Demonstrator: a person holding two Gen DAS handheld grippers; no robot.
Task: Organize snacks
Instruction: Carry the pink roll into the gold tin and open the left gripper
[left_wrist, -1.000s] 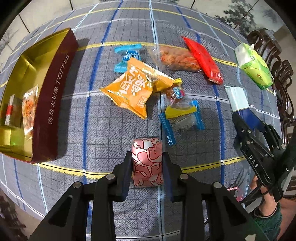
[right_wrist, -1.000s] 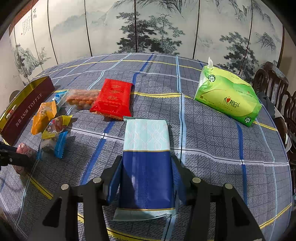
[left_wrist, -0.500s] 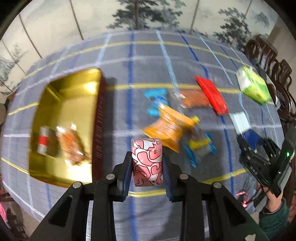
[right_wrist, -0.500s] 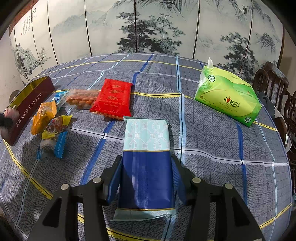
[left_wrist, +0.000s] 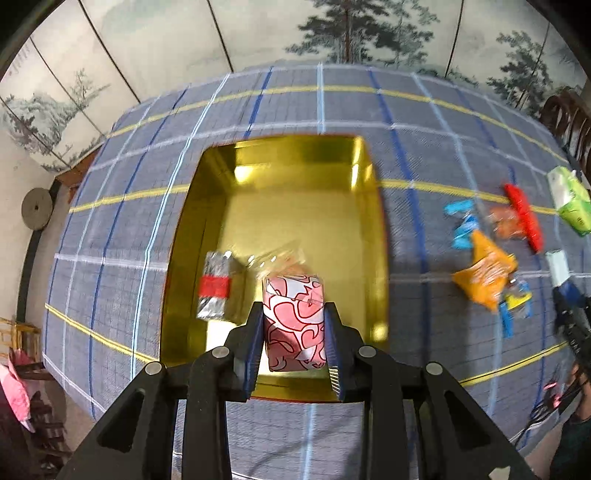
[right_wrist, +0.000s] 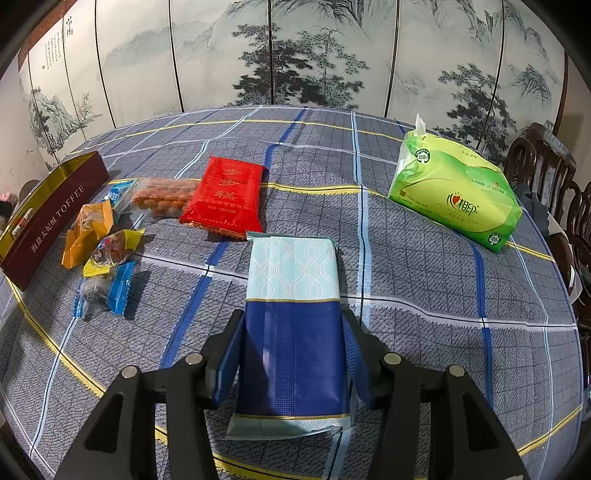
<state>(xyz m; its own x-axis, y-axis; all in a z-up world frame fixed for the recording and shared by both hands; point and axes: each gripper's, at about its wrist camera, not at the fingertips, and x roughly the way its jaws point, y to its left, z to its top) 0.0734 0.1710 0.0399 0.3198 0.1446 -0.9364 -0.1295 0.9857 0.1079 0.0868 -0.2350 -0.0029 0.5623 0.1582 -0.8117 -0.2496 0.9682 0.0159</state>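
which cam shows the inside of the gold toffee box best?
Left wrist: it looks down into the toffee box, showing the gold floor and two snacks inside. Right wrist shows only its maroon outer wall and rim at the left edge.

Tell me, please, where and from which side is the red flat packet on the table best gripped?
Grip the red packet across its two long edges near the middle, coming from above. It lies flat on the tablecloth, and its right edge is free; the clear nut bag touches its left edge.
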